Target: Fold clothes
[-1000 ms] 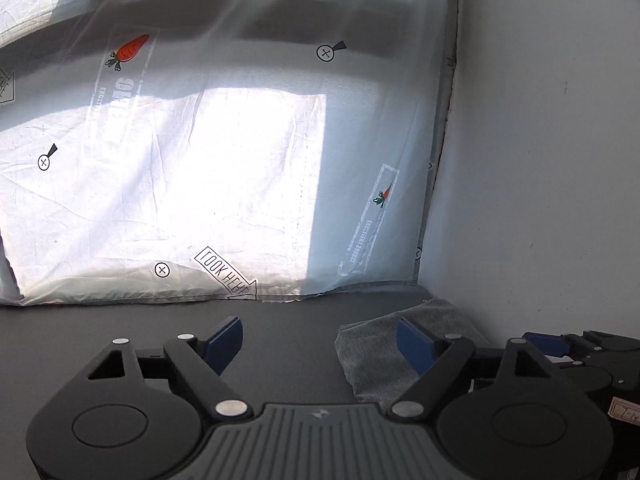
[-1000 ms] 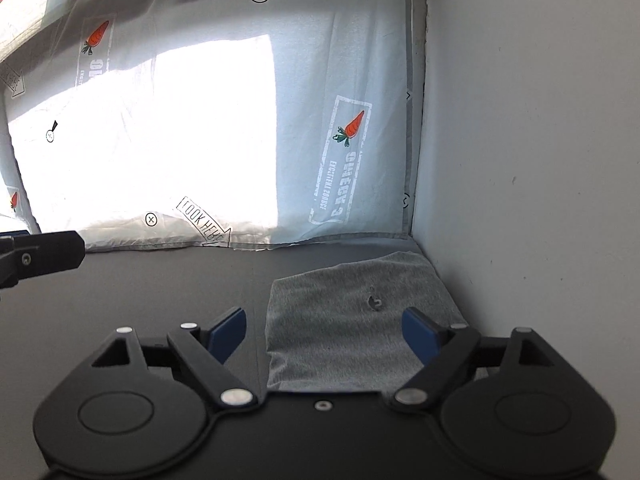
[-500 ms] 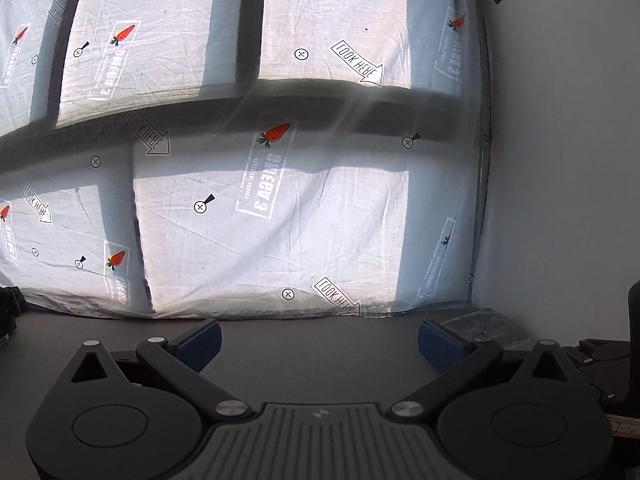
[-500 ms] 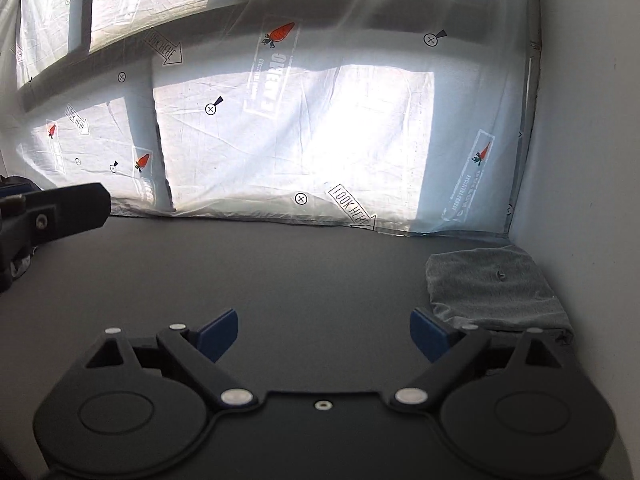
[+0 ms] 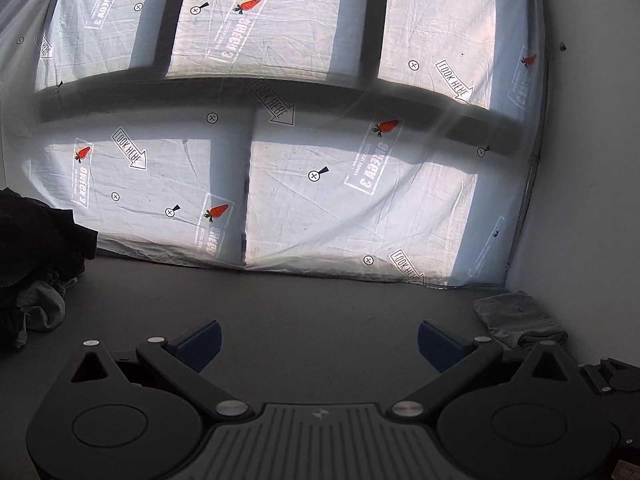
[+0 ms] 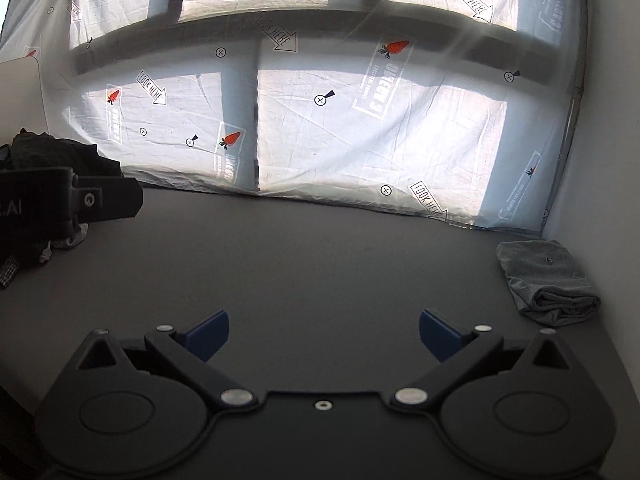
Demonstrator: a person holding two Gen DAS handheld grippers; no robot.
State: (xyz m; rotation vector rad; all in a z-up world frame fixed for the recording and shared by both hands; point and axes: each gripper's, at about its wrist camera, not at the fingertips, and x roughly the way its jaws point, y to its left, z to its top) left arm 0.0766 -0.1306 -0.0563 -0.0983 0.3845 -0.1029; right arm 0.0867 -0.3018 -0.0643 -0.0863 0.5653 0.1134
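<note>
The folded grey garment (image 6: pixel 546 280) lies at the table's (image 6: pixel 320 256) far right corner, its long axis running toward the back edge, rolled end facing forward. The left gripper (image 5: pixel 318 344) stands spread wide and empty; the right gripper (image 6: pixel 324 334) has just been opening, nothing between its fingers. Unfolded dark clothes (image 5: pixel 32 256) heap at the left edge.

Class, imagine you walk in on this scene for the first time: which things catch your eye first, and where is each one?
First comes the backlit white sheet printed with carrots and arrows, hung behind the dark table. Next, the folded grey garment lies alone in the far right corner by the wall, while a dark heap of unfolded clothes sits at the left edge. Both the left gripper and the right gripper are open, with nothing between their blue fingers.
</note>
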